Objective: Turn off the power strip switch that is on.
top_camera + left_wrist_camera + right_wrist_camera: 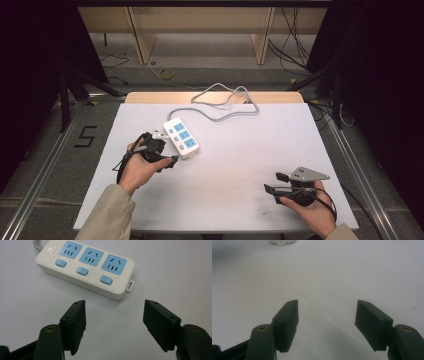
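Note:
A white power strip (182, 137) with three blue sockets and three blue buttons lies left of the middle of the white table (235, 165). Its grey cord (225, 102) loops toward the back edge. My left gripper (167, 147) sits just left of the strip, pointing at its button side. In the left gripper view the strip (85, 267) lies flat a short way beyond my left gripper (115, 305), whose jaws stand open with nothing between them. My right gripper (274, 182) rests near the front right, open and empty, pointing left. In the right gripper view, my right gripper (327, 303) faces bare table, and the strip's end (283, 242) shows at the top edge.
The white sheet covers a wooden table whose back edge (215, 97) shows behind the cord. Past it are wooden frame legs (142, 45) and loose cables on the floor (295, 45). Dark stands flank both sides. A "5" mark (86, 136) is on the floor at left.

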`<act>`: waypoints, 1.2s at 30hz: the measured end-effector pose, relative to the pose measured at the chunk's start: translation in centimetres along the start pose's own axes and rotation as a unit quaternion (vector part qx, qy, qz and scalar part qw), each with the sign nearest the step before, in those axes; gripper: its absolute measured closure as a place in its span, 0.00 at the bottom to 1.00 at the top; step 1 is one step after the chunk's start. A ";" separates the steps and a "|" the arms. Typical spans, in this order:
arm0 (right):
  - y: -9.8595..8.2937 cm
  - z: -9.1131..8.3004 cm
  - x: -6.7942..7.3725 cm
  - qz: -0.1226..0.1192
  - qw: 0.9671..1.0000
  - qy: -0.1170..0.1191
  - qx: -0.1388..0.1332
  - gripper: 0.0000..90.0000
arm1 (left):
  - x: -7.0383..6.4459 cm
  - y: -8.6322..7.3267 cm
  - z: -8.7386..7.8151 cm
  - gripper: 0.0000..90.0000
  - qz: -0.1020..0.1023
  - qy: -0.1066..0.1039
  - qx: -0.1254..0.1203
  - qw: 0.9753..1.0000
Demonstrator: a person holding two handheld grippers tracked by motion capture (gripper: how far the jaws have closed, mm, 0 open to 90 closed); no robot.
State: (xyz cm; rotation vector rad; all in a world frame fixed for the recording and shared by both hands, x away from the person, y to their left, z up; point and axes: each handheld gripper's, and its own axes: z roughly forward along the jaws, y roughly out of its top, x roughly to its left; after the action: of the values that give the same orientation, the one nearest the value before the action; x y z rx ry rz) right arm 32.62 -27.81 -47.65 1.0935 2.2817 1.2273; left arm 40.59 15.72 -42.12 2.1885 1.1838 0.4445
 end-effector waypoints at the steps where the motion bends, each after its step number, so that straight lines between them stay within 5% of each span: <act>1: 0.0 0.0 0.0 0.000 1.000 0.000 0.000 0.40 | 0.0 -0.2 0.0 0.38 0.003 -0.002 -0.001 1.000; 21: 0.0 0.0 0.1 -0.002 1.000 0.001 0.001 0.40 | -0.2 -3.2 -0.6 0.32 0.021 -0.006 -0.018 1.000; 36: 0.0 0.0 0.1 -0.005 1.000 0.007 0.000 0.40 | -0.9 -5.1 -1.0 0.30 0.040 -0.018 -0.074 0.996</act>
State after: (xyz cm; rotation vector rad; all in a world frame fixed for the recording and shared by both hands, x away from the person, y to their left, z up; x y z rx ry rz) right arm 32.57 -27.68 -47.63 1.0760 2.2948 1.2339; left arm 36.26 17.45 -44.68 2.1122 1.0137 0.5087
